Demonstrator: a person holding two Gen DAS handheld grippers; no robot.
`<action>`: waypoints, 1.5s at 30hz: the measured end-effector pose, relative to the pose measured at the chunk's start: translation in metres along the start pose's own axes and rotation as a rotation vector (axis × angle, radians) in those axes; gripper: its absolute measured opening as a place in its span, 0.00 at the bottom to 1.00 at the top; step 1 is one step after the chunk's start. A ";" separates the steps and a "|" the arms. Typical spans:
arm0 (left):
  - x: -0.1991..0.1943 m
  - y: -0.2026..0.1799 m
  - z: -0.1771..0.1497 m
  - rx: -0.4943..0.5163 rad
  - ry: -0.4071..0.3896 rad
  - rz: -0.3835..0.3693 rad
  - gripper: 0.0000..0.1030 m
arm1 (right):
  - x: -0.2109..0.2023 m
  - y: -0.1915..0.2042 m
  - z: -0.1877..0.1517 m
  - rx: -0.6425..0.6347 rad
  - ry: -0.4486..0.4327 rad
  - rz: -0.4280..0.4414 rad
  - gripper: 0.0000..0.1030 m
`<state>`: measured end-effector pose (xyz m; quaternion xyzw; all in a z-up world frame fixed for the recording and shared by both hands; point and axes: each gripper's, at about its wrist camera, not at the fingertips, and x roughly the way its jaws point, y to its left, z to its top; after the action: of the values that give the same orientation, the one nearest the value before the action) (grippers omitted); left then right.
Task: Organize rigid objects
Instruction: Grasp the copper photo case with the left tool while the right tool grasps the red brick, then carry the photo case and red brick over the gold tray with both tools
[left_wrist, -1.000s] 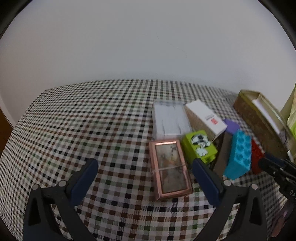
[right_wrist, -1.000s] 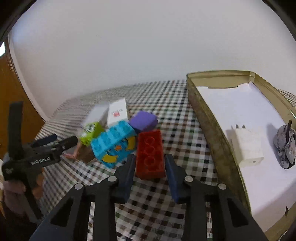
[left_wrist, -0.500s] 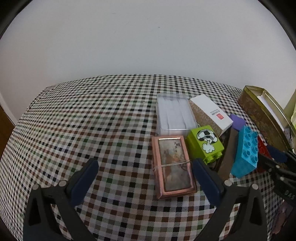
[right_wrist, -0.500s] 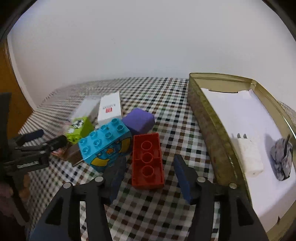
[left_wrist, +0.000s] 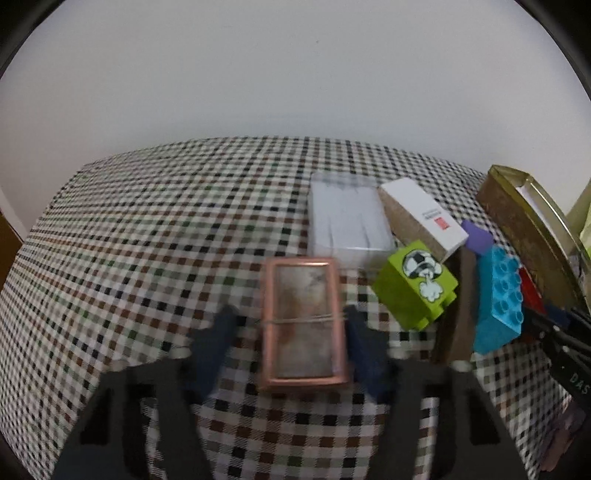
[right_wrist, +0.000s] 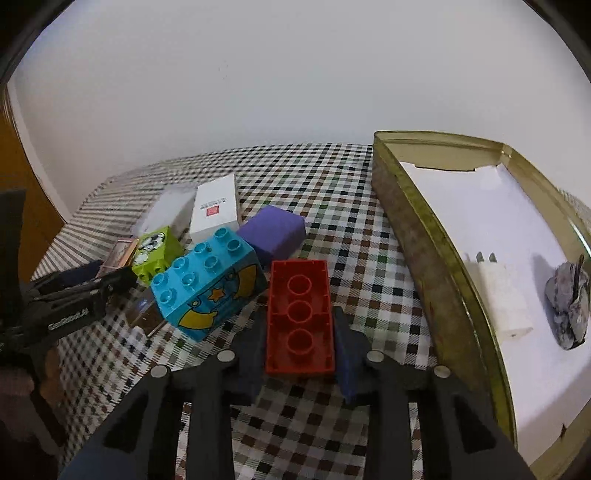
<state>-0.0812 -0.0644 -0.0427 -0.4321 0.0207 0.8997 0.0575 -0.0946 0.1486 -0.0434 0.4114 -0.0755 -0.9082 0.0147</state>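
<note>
A flat red plastic building brick (right_wrist: 300, 317) is lying underside-up; a copper-framed rectangular case (left_wrist: 303, 320) is lying flat nearby.

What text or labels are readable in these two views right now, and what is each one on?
"DAS", cut off at the frame edge: on the right gripper's body, seen in the left wrist view.
"GenRobot.AI", faint and only roughly legible: on the left gripper's body, seen in the right wrist view.
White box: a red square logo with small print above it, too small to read.
Green block: a picture only, no words.
Blue block: moon and star, no words.
</note>
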 end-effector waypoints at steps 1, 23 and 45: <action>-0.001 0.001 0.000 0.000 -0.005 0.005 0.44 | -0.001 -0.001 0.000 0.003 -0.003 0.007 0.33; -0.057 -0.003 0.002 -0.076 -0.351 -0.036 0.44 | -0.055 -0.008 0.011 0.092 -0.281 0.101 0.33; -0.069 -0.114 -0.003 0.008 -0.387 -0.094 0.44 | -0.103 -0.071 0.001 0.111 -0.394 0.039 0.33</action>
<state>-0.0228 0.0430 0.0105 -0.2516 -0.0073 0.9622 0.1039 -0.0246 0.2278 0.0238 0.2244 -0.1346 -0.9652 -0.0056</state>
